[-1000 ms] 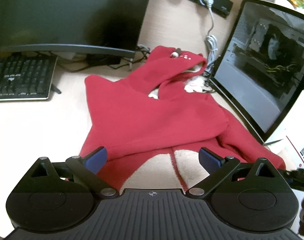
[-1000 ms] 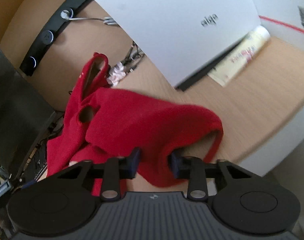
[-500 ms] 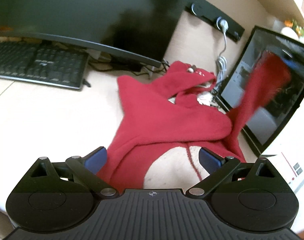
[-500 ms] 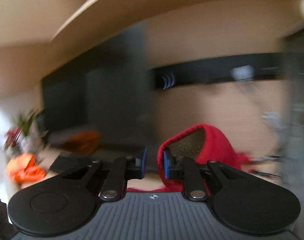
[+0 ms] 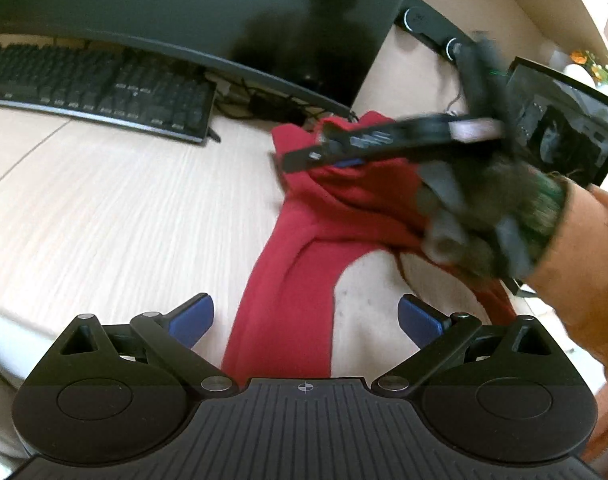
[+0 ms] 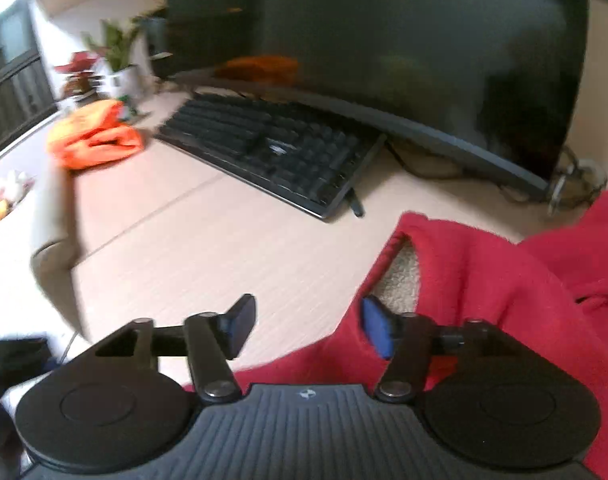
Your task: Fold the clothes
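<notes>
Red fleece garment with a cream pile lining [image 5: 304,280] lies on the pale wood-grain counter [image 5: 123,220], reaching from between the blue pads of the left hand-held gripper [image 5: 306,316] away toward the black monitor. That gripper is spread wide and grasps nothing. Beyond it, the right hand-held gripper [image 6: 308,330] has just been opening; its jaws stand apart, released, one blue pad beside the garment's edge, nothing pinched. A black keyboard [image 6: 271,148] sits ahead of it.
</notes>
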Demonstrator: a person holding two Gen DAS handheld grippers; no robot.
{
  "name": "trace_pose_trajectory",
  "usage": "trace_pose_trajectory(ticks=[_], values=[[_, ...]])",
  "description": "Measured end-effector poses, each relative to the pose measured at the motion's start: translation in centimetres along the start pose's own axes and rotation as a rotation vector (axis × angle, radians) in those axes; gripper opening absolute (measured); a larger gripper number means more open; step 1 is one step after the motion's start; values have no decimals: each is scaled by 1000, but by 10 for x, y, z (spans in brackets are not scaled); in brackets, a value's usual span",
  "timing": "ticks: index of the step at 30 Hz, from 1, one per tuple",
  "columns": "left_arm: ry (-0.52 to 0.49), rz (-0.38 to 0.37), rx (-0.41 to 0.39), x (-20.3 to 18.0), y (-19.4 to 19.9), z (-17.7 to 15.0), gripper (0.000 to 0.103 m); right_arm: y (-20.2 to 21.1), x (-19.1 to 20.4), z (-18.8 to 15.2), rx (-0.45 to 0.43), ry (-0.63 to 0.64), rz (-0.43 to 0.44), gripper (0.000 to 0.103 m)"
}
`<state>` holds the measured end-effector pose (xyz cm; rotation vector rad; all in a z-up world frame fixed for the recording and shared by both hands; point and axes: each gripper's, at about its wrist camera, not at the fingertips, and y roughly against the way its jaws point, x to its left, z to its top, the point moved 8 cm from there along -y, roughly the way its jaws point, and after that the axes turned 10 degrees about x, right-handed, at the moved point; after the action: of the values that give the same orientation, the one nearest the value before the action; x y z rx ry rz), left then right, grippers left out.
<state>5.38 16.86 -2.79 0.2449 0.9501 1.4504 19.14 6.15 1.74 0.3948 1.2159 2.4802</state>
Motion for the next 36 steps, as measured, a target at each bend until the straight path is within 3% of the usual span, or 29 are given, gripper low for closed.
trace_pose_trajectory(ticks=[4,8,13,16,20,23,25,27,30,33,34,36], values=[[-33,-19,-16,-10,-17,32,101,71,-9,-18,-104,13,-5,86],[-77,-74,-25,-32,-40,72,101,133,-44,-49,-205,-97,-83,86],[-120,-79,3,-58,-86,113,101,153,-104,-107,-255,-350,-190,87],[-122,78,24,-50,-121,127,101,138,-131,-134,-261,-462,-254,87],[-278,383,43,-26,-146,124,102,126,-165,-167,-204,-543,-356,87],[-290,385,100,-9,-138,106,102,119,-180,-170,-186,-558,-392,87],[-311,380,99,-6,-127,105,101,117,-184,-153,-213,-537,-392,88],[-342,327,46,-25,-112,118,101,116,-186,-134,-252,-516,-372,96],[-387,94,-38,-73,-99,137,101,106,-189,-109,-316,-522,-242,101],[-430,-83,-24,-107,-112,136,101,71,-202,-113,-247,-597,-177,101],[-445,-82,16,-109,-128,128,101,59,-206,-114,-223,-621,-155,101],[-441,-50,102,-102,-160,113,101,38,-214,-130,-137,-655,-194,101]])
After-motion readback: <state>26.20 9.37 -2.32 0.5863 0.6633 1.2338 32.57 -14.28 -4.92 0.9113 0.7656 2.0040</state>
